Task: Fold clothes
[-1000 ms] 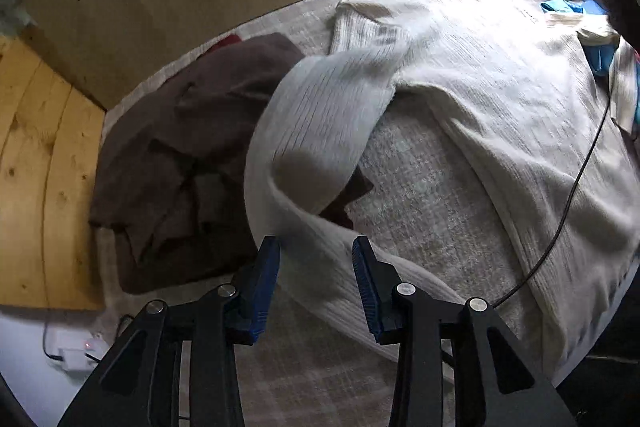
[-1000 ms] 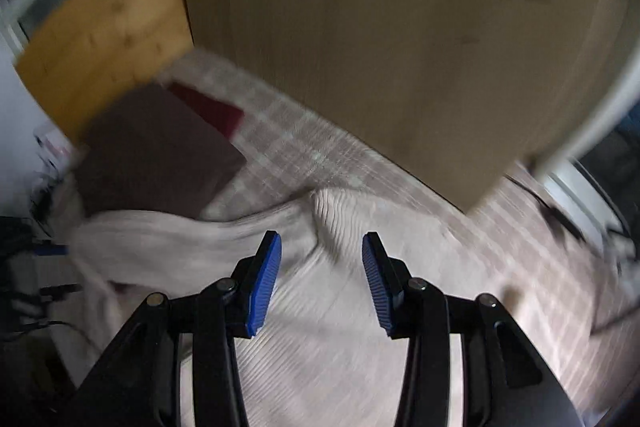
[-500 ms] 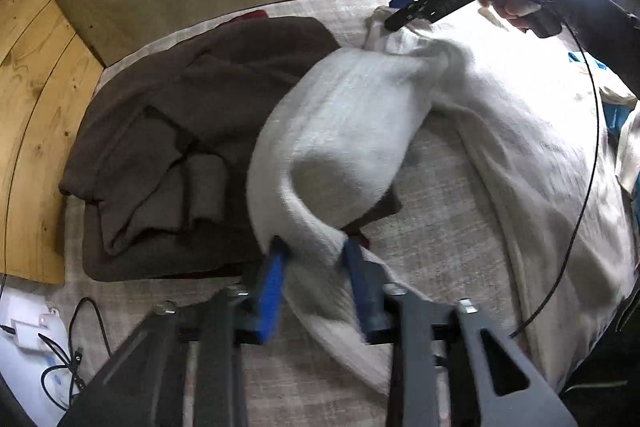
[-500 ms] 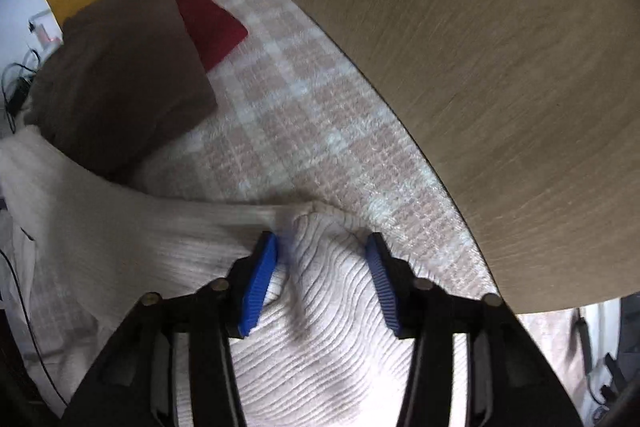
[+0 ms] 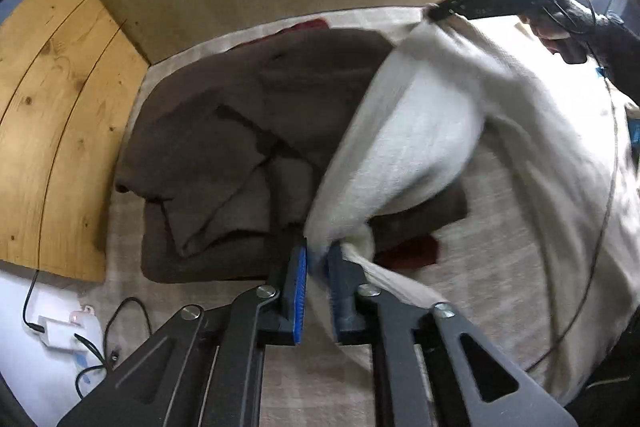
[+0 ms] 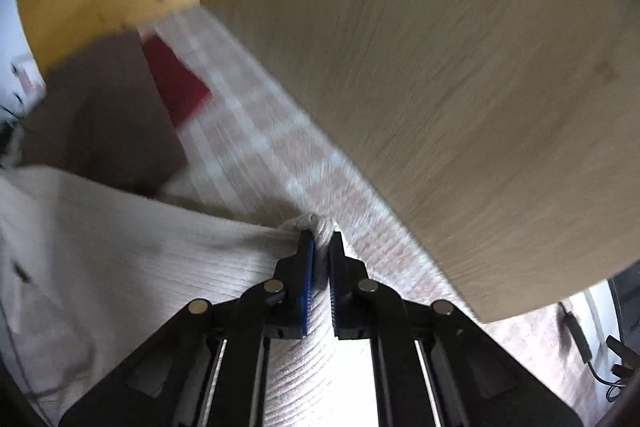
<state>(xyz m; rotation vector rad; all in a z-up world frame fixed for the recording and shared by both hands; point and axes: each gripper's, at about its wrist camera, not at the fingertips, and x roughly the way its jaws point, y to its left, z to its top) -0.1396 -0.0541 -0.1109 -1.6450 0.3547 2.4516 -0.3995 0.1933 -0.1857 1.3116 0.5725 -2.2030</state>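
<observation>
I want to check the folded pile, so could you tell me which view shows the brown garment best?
The left wrist view: the brown garment lies almost whole there, its folds sharp, with only the right side hidden by the cream sweater. The right wrist view shows just a blurred corner at the left edge.

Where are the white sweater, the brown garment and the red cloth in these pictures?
white sweater (image 5: 420,131): left wrist view, on its lifted sleeve.
brown garment (image 5: 224,155): left wrist view, on the middle of the folded pile.
red cloth (image 6: 176,87): right wrist view, on its exposed corner.
</observation>
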